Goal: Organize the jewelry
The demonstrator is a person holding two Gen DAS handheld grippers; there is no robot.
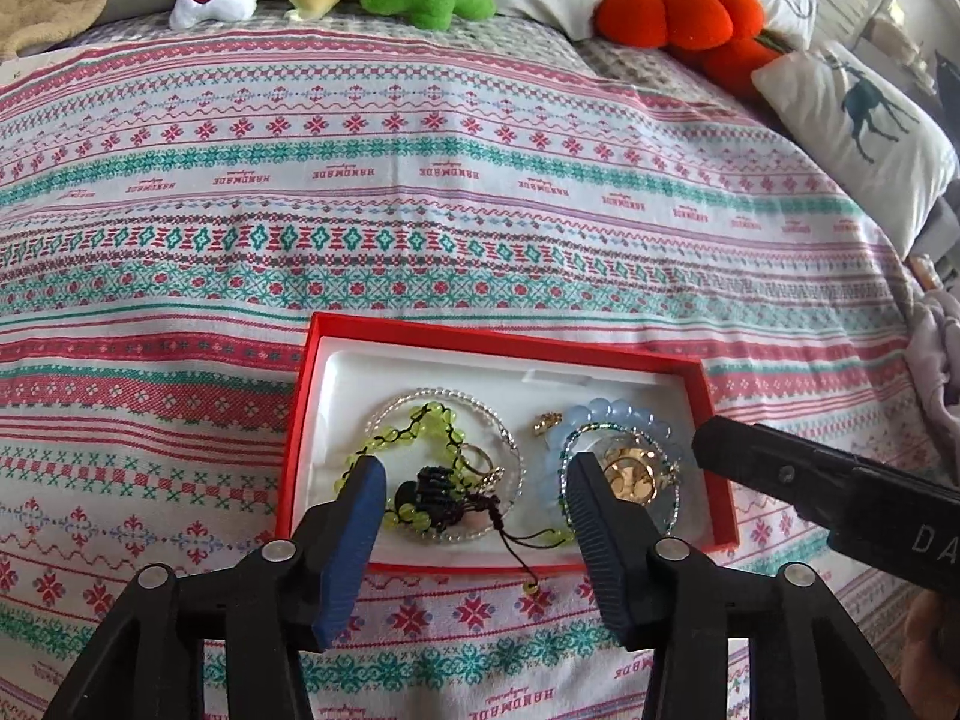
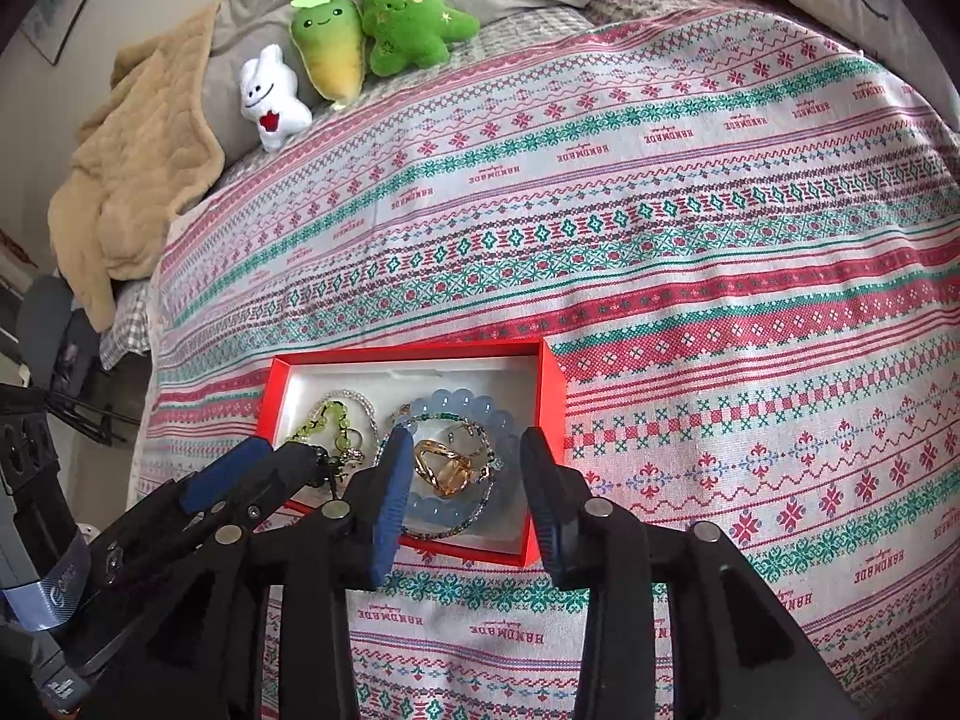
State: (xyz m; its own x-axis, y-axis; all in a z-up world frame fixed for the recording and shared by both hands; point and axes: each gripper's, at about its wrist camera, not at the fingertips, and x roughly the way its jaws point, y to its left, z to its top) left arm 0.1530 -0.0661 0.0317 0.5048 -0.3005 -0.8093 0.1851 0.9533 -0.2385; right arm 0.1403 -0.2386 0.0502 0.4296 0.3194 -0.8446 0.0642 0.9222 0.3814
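Nearest the left wrist camera, the left gripper [image 1: 477,480] stands with its two blue pads apart and nothing pressed between them; below the gap lie one green bead bracelet [image 1: 420,438] with a dark knotted cord and one clear bead bracelet [image 1: 444,399] ringing it. The right gripper [image 2: 468,459] is likewise parted and empty, its two pads straddling one pale blue bead bracelet [image 2: 456,408], with gold-coloured pieces [image 2: 444,465] heaped inside that ring; how many I cannot tell. All of this sits in one red box [image 1: 510,339] with a white lining, directly under both grippers on the bed. Just beyond the box stretches one patterned bedspread [image 1: 420,210] in pink and teal bands. Far ahead of the grippers, at the head of the bed, stand three small plush toys: one white [image 2: 273,96], one yellow-green [image 2: 330,42], one green [image 2: 414,24]. To their right is one orange pumpkin plush [image 1: 678,6], and one white cushion with a deer print [image 1: 864,120].
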